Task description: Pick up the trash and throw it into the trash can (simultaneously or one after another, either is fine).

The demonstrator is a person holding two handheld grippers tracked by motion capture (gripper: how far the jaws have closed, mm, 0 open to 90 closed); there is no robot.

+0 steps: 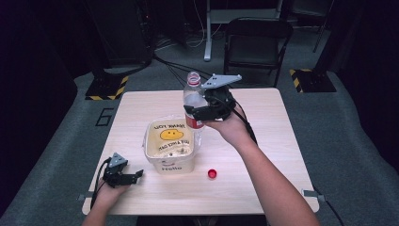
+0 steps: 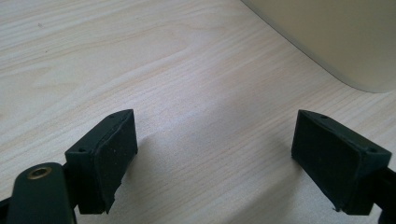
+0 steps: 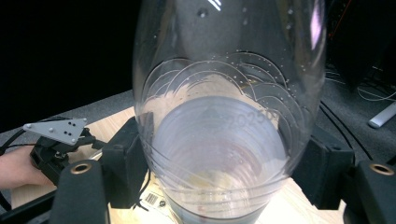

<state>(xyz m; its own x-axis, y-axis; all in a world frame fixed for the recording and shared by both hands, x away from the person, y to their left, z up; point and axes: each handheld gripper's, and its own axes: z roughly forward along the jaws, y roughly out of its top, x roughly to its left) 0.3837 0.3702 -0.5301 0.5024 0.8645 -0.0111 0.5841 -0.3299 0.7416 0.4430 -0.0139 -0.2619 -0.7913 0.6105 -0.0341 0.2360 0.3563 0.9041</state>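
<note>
A clear plastic bottle [image 1: 194, 101] with a red label and no cap hangs in the air over the table, held upright. My right gripper [image 1: 197, 115] is shut on its body. In the right gripper view the bottle [image 3: 224, 107] looms close between both pads [image 3: 126, 163]. Just below and left of it stands a cream tub [image 1: 170, 146] with a yellow smiley and several bits inside. A red cap [image 1: 212, 173] lies on the table to the tub's right. My left gripper [image 1: 134, 176] rests open near the front left edge, nothing between its fingers [image 2: 109, 154].
The wooden table [image 1: 263, 113] is bare behind and to the right of the tub. A black folding chair [image 1: 256, 42] stands beyond the far edge. In the left gripper view the tub's wall [image 2: 336, 37] lies ahead at the upper right.
</note>
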